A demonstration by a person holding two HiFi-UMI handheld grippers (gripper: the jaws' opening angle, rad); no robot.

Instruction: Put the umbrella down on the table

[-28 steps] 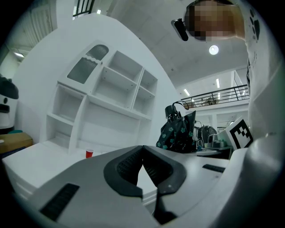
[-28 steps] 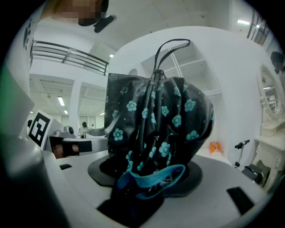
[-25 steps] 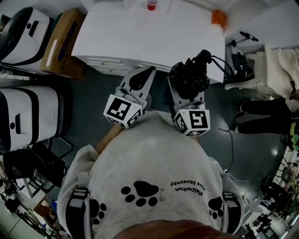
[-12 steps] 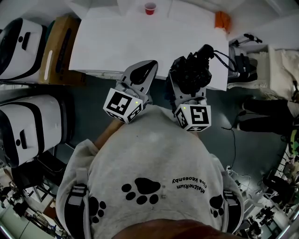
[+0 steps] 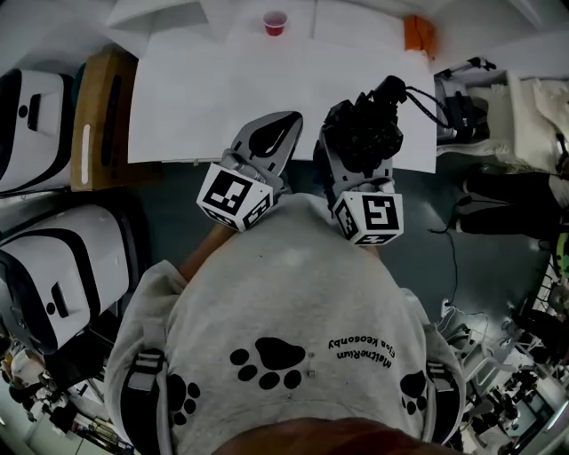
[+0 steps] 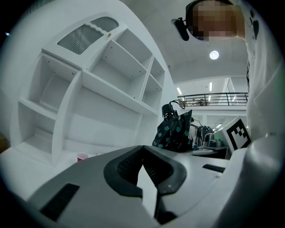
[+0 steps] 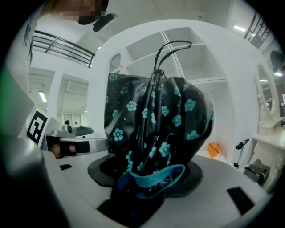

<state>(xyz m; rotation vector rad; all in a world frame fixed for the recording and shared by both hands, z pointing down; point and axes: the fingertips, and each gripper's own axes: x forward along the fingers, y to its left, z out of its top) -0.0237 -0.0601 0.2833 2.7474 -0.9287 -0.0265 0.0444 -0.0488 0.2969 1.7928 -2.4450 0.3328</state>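
A folded black umbrella (image 7: 156, 120) with teal flowers stands up between the jaws of my right gripper (image 7: 149, 174), which is shut on it; its wrist loop sticks up on top. In the head view the umbrella (image 5: 364, 131) and right gripper (image 5: 360, 151) hang over the near edge of the white table (image 5: 222, 89). My left gripper (image 5: 286, 122) is beside it to the left, jaw tips touching, nothing held. In the left gripper view its jaws (image 6: 142, 149) meet at the tip, and the umbrella (image 6: 173, 131) shows to the right.
A red cup (image 5: 275, 22) and an orange object (image 5: 416, 34) sit at the table's far side. White shelving (image 6: 89, 89) rises behind it. A cardboard box (image 5: 102, 115) and white cases (image 5: 62, 267) stand left. Camera gear (image 5: 462, 89) and a seated person's legs (image 5: 516, 187) are at the right.
Both grippers have moved forward together toward the table, the right one carrying the umbrella. Their tips have gone from over the floor to over the table's near edge.
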